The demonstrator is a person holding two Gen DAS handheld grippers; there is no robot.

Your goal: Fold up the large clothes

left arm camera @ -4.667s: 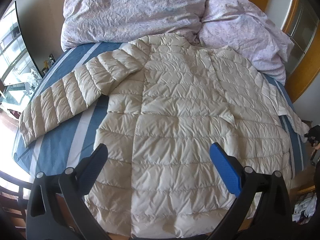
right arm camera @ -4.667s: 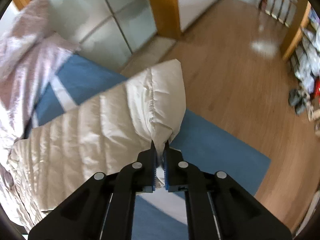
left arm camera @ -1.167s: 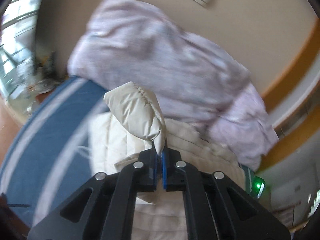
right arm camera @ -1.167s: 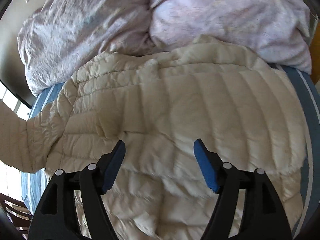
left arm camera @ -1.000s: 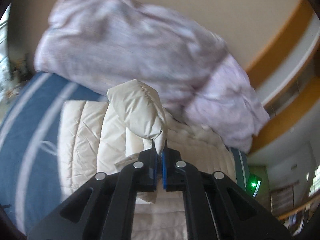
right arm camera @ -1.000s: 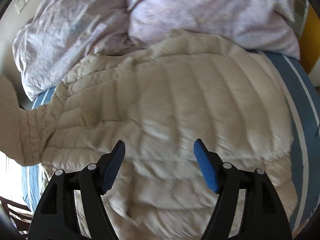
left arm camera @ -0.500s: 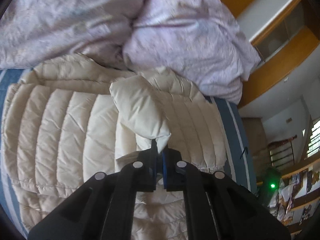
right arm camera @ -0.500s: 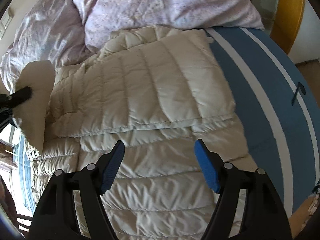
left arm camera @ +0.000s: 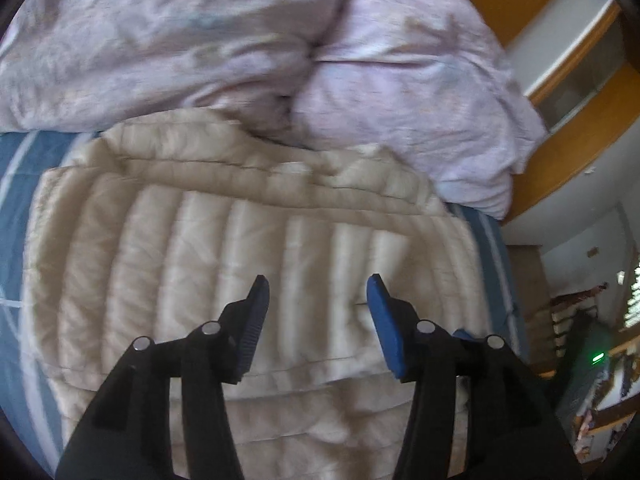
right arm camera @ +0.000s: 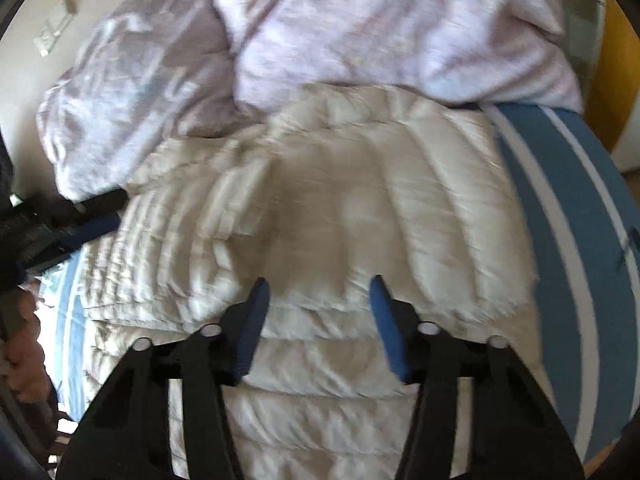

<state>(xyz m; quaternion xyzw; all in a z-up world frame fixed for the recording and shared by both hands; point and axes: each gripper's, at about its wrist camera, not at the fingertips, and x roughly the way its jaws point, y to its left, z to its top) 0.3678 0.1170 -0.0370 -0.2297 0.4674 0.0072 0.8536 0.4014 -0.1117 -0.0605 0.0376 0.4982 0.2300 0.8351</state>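
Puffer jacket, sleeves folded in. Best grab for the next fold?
Probably the hem end of the jacket, nearest both open grippers. Come from the near side, pinching the thin bottom edge at its corners: the collar end abuts the duvet.

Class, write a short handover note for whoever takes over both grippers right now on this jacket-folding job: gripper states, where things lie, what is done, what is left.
Left gripper: open, jaws just opened, nothing between them.
Right gripper: open, jaws just narrowed, nothing between them, above the jacket.
Cream puffer jacket lies on the blue striped bed sheet, collar toward the lilac duvet.
Done: both sleeves lie folded in across the body.
Left: probably fold the body itself and tidy.
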